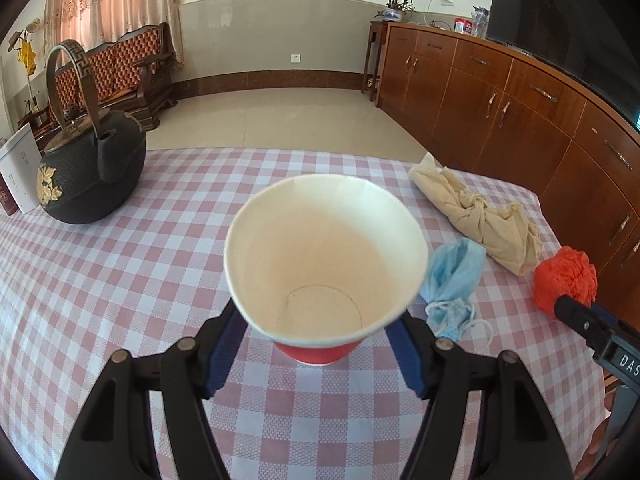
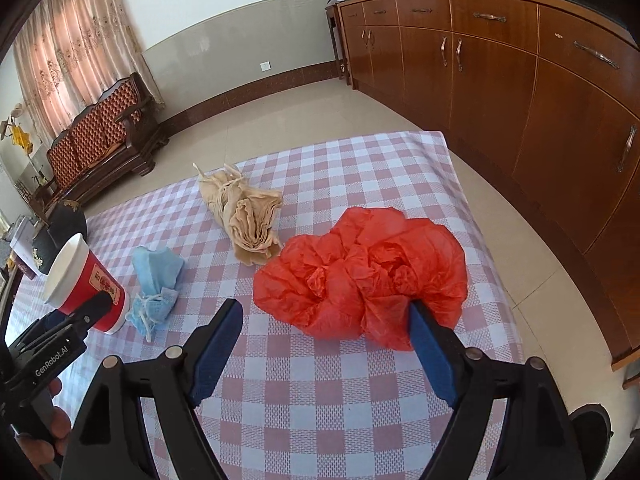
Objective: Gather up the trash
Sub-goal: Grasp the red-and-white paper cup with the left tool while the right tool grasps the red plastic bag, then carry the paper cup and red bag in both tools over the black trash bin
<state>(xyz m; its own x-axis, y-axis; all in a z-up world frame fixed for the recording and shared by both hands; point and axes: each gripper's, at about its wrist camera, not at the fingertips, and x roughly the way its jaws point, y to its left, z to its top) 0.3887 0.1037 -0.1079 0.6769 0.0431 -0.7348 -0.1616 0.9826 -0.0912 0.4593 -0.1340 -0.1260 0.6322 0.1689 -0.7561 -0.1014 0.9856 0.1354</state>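
Your left gripper (image 1: 320, 344) holds the cup (image 1: 324, 256) tight between its blue pads, low in the middle of the left view. The cup is empty, and its wide rim hides the cloth behind it. Your right gripper (image 2: 326, 344) is wide, with nothing squeezed in it. Its right pad (image 2: 430, 354) touches the edge of the red bag (image 2: 360, 272), and the left pad sits apart from it.

The bag lies in the middle of the right view, near the table (image 2: 440, 184) edge that runs down the right side. Past that edge is bare floor (image 2: 520, 240), then the cabinet (image 2: 540, 92). The far table edge is in the upper middle, with open cloth before it.

The blue mask (image 2: 154, 288) lies lower left, between the cup and the bag. The tan rag (image 2: 244, 216) sits just above the bag. There is free cloth between your grippers.

The kettle (image 1: 88, 168) stands at the left edge of the left view. The white box (image 1: 20, 172) behind it is cut off. The label on the cup is too small to read.
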